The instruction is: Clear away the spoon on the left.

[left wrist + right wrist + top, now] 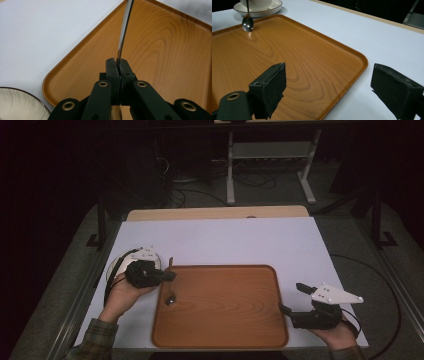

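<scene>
While the left gripper (167, 276) clamps the slim metal spoon's (170, 296) handle, bowl near the brown wooden tray's (225, 320) left edge, lower gently and level before releasing; right gripper (290, 299) wide apart.

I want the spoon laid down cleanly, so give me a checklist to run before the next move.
1. Left tool shut on the spoon handle: ok.
2. Spoon bowl over the wooden tray: ok.
3. Spoon bowl touching the tray: cannot tell.
4. Tray floor beneath the spoon free of other things: ok.
5. Right tool open and off to the tray's right edge: ok.
6. Plate left of the tray, apart from the spoon bowl: ok.
</scene>
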The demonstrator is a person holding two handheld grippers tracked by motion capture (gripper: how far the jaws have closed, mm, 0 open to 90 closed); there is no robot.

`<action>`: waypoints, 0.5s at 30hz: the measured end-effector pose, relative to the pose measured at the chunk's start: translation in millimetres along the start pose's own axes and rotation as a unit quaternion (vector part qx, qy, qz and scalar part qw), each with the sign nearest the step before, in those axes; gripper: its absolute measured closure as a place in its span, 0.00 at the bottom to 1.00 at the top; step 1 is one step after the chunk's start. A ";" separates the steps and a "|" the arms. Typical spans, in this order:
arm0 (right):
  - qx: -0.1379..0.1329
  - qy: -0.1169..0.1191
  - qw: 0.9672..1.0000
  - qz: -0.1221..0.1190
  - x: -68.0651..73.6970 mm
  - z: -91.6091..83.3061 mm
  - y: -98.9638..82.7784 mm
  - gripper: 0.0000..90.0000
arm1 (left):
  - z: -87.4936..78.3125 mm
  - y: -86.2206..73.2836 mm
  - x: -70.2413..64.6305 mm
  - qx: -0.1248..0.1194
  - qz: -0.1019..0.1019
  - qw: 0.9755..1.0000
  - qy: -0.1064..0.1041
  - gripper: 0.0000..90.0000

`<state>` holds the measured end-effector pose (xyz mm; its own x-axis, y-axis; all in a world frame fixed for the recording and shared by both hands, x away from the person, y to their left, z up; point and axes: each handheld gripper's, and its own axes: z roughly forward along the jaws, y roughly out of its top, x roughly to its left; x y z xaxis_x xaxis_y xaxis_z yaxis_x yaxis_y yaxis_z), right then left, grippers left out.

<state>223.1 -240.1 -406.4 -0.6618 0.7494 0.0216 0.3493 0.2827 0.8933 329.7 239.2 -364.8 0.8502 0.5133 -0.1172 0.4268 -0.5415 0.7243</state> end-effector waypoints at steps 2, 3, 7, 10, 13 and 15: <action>0.000 0.000 1.000 0.000 -0.1 0.0 0.0 0.14 | 0.6 0.0 -0.2 0.000 0.000 1.000 0.000 0.98; 0.000 0.000 1.000 0.000 0.0 0.1 0.0 0.14 | 1.2 0.0 -0.5 0.001 0.000 1.000 -0.001 0.98; 0.000 0.001 1.000 0.000 0.1 0.1 0.0 0.14 | 5.8 0.1 -2.2 0.002 0.002 1.000 -0.004 0.98; 0.000 0.001 1.000 -0.001 0.1 0.0 -0.1 0.14 | 10.2 -0.8 -2.7 -0.005 -0.001 1.000 -0.008 0.98; 0.000 0.001 1.000 -0.001 0.1 0.0 -0.1 0.14 | 15.2 -2.8 -1.8 -0.011 -0.005 1.000 -0.013 0.98; 0.001 0.001 1.000 -0.002 0.0 0.2 -0.2 0.14 | 18.6 -3.7 -2.0 -0.011 -0.006 1.000 -0.017 0.98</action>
<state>223.1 -240.1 -406.6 -0.6639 0.7476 0.0193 0.3482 0.2862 0.8926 332.1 227.7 -379.9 0.8550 0.4967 -0.1495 0.4310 -0.5200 0.7375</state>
